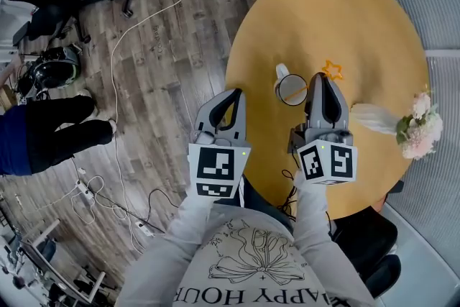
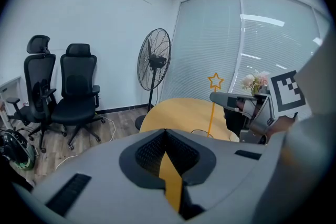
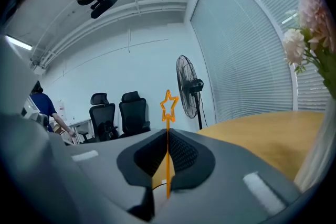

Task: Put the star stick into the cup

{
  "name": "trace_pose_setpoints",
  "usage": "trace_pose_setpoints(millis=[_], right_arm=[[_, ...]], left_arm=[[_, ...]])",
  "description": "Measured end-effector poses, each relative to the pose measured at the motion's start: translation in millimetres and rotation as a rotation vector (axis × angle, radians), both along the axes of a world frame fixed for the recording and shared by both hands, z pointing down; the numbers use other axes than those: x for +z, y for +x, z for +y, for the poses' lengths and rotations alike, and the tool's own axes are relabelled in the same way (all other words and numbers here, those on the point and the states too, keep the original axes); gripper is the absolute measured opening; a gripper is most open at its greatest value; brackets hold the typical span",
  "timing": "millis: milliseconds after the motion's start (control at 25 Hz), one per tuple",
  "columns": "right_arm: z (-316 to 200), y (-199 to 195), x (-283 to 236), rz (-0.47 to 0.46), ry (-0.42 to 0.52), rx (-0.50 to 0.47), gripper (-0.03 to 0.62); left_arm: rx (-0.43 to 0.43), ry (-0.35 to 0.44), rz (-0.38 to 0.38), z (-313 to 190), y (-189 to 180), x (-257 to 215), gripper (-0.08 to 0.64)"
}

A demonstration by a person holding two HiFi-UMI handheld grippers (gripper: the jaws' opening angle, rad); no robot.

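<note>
1. Currently the right gripper [image 3: 167, 136] is clamped on the thin shaft of the star stick [image 3: 168, 105], star end up. It sits just over the white cup [image 1: 291, 89] on the yellow counter [image 1: 345, 11]. I cannot tell whether the lower end is inside the rim.
2. If the gripper lets go with the tip outside or on the rim, the stick would likely skitter across the counter.
3. Pressing down off-centre could tip the cup (it looks light, and nothing steadies it).
4. The left gripper [image 2: 165, 134] hangs beside the counter's edge, jaws together on nothing, so it offers no bracing.
</note>
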State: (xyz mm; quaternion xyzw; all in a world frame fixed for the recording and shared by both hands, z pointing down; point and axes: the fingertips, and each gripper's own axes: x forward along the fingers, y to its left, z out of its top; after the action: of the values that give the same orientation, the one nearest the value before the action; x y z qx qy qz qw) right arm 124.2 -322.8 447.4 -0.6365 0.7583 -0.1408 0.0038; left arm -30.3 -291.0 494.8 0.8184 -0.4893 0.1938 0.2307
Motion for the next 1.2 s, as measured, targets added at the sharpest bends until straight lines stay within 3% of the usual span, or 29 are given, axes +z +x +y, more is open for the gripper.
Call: trace_pose_setpoints(millis=[400, 1200], right_arm=[[-10, -1, 30, -0.020, -0.066, 0.001, 0.014], [-23, 24, 58, -0.054, -0.091, 0.075, 0.017]], left_arm=[[-0.013, -0.042, -0.010, -5, -4, 22, 0.006], [0.009, -0.062, -0.030, -16, 6, 41, 0.006]])
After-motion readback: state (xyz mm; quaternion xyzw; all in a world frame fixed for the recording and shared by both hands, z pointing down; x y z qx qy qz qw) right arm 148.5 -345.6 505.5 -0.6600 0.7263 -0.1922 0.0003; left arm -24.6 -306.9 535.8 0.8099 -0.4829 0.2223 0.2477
